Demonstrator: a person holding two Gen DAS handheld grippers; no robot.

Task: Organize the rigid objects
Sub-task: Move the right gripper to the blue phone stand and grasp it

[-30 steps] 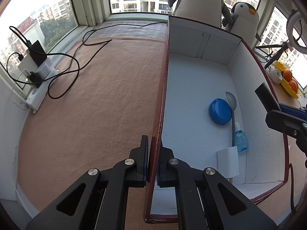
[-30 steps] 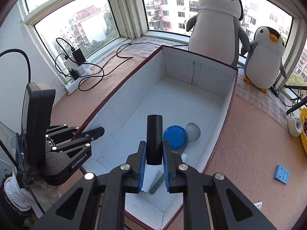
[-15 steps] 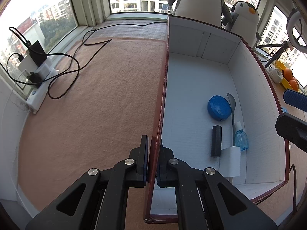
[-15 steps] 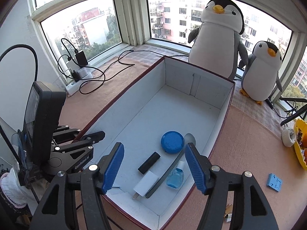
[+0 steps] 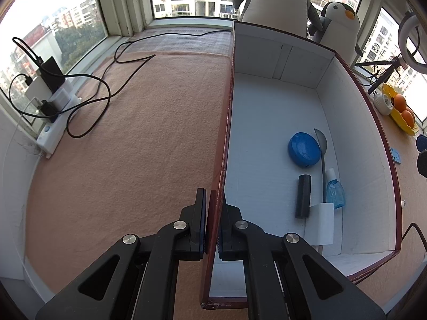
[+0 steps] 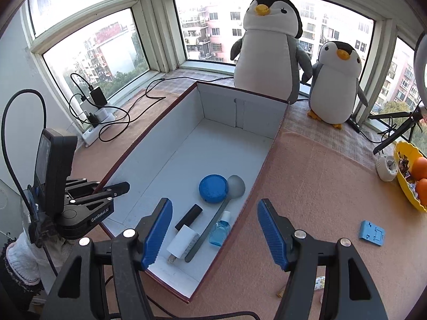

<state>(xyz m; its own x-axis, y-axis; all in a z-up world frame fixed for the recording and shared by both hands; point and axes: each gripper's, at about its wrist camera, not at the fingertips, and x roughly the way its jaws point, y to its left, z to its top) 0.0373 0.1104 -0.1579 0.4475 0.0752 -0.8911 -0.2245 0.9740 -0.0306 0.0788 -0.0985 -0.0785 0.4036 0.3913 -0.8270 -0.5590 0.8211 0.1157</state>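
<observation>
The left gripper [image 5: 212, 226], at the bottom centre of the left wrist view, has its fingers clamped on the long side wall of the box [image 5: 226, 122], one pad outside on the maroon face and one inside on the white face. In the right wrist view the same gripper [image 6: 117, 188] shows at the left edge, gripping the box's near left rim.

The right gripper [image 6: 213, 236] fills the lower part of its own view with its blue-padded fingers well apart and nothing between them; its jaws have just been opening. It hangs above the near end of the box [image 6: 149, 144].

Inside the box, toward the lower middle of the right wrist view, lies a black cylinder [image 6: 189, 216], flat on the white floor and tilted on a diagonal. Its lower end touches a white card [image 6: 181, 244]. Just right of it runs a grey spoon [image 6: 221, 210], its bowl beside a round blue lid [image 6: 213, 188]. A small blue bottle [image 6: 220, 229] lies between the spoon handle and the right wall.

On the pink mat at the lower right sits a flat blue plastic piece [image 6: 371, 233], well apart from the box. Two plush penguins [image 6: 269, 48] stand behind the box at the window.
</observation>
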